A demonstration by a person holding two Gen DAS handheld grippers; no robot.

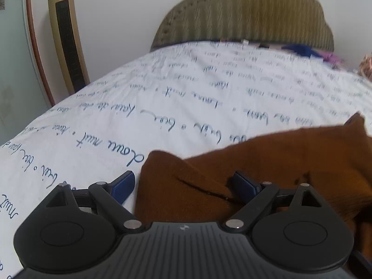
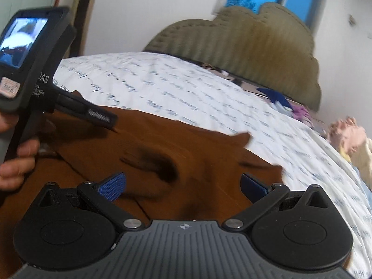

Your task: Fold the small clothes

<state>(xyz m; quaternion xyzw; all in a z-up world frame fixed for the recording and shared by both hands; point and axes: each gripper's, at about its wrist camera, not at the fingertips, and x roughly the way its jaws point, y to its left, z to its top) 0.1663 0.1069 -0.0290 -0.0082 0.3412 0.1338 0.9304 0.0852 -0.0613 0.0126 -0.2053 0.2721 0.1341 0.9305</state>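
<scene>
We see a bed [image 1: 162, 88] with a white sheet that has blue handwriting printed all over it. On the bed lies a brown piece of clothing [image 1: 267, 162], soft and a bit crumpled. It sits on the near part of the bed, close to us.

Our left gripper [image 1: 183, 187] has its two blue pads spread wide. One pad [image 1: 123, 189] is over the white sheet, just past the edge of the brown cloth. The other pad [image 1: 246, 187] is over the brown cloth. Nothing is pinched between them.

Our right gripper [image 2: 182, 186] is spread wide too. Both of its blue pads are over the brown piece of clothing [image 2: 162, 144], and the cloth shows in the gap between them. The pads do not press on it.

In the right view we also see the left gripper [image 2: 102, 116] from the side, with a small lit screen [image 2: 22, 41] on its back. A hand [image 2: 16, 162] holds its handle at the left edge of the picture.

Behind the bed stands a padded, greenish headboard [image 1: 244, 18]. A tall gold thing [image 1: 65, 37] leans by the wall on the left. Some blue and purple things [image 2: 286, 104] lie near the headboard, far from the brown cloth. Both pictures are a bit blurry.
</scene>
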